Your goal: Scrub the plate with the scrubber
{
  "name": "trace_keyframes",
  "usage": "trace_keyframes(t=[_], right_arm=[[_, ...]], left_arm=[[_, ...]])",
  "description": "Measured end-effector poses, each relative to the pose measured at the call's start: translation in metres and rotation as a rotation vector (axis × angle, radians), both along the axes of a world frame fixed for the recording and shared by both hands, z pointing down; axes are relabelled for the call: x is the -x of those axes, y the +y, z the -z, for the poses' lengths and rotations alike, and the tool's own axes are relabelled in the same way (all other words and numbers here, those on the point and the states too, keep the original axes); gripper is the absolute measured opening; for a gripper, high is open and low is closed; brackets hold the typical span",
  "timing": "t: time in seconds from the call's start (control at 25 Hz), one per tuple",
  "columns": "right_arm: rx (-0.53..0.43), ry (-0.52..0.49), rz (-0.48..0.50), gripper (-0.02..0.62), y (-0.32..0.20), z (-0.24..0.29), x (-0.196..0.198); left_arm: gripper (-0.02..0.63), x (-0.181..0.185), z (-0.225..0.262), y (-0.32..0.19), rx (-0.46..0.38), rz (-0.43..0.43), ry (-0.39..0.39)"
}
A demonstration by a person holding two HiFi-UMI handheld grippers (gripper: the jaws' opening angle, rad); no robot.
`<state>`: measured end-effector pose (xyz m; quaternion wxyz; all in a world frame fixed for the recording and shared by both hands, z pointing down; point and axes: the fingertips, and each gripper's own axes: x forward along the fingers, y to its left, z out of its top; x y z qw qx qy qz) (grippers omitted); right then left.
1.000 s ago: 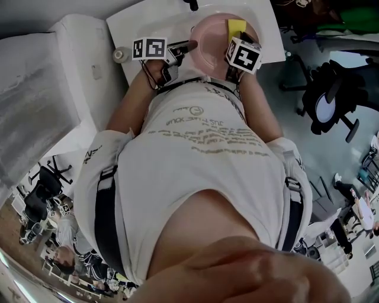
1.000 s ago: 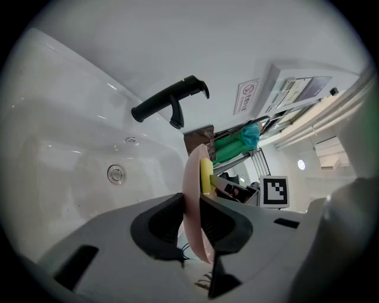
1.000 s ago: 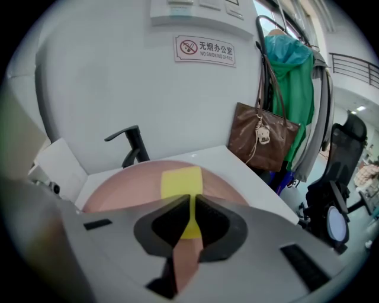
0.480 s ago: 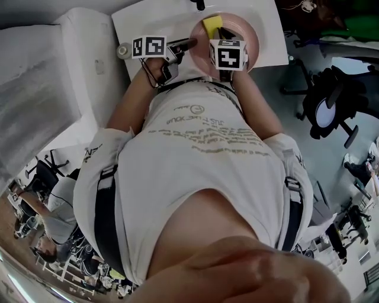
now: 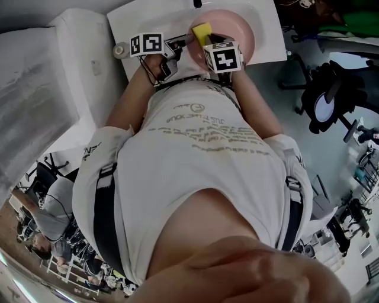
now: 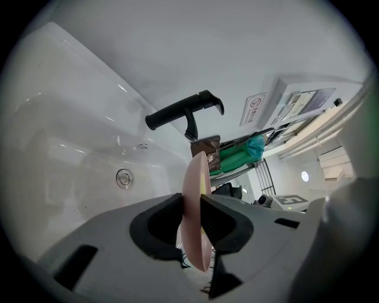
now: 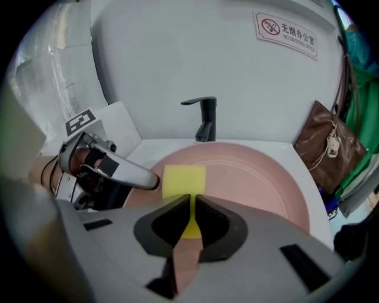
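Observation:
A pink plate [image 5: 240, 28] stands tilted over the white sink [image 5: 142, 16]. My left gripper [image 5: 182, 41] pinches its left rim; in the left gripper view the plate [image 6: 195, 174] is edge-on between the pads of that gripper [image 6: 192, 207], whose jaws are opening slightly while still touching the rim. My right gripper [image 5: 208, 41] is shut on a yellow scrubber [image 5: 202, 32]. In the right gripper view the scrubber [image 7: 183, 179] lies flat against the plate's face [image 7: 260, 177], near its left side, just ahead of the right gripper [image 7: 192, 207] and beside the left gripper's finger [image 7: 127, 173].
A black faucet [image 7: 206, 118] rises behind the plate at the sink's back edge. The white basin wall [image 6: 71, 148] carries a round overflow fitting [image 6: 123, 177]. A brown bag [image 7: 323, 148] hangs at the right, and a small round item [image 5: 120, 50] sits at the sink's left corner.
The right gripper has carried the scrubber leftward across the plate, from its right part to near its left rim. The left gripper has stayed on the plate's rim.

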<state>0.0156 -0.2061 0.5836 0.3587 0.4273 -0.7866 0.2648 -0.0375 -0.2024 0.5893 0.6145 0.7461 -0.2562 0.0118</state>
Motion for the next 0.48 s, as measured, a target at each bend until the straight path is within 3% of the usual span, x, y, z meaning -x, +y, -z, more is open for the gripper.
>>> trace_keyframes(t=[0.48], right_arm=[[0.183, -0.055, 0.026, 0.041, 0.04, -0.021, -0.015]], left_arm=[[0.085, 0.002, -0.006, -0.014, 0.02, 0.069, 0.031]])
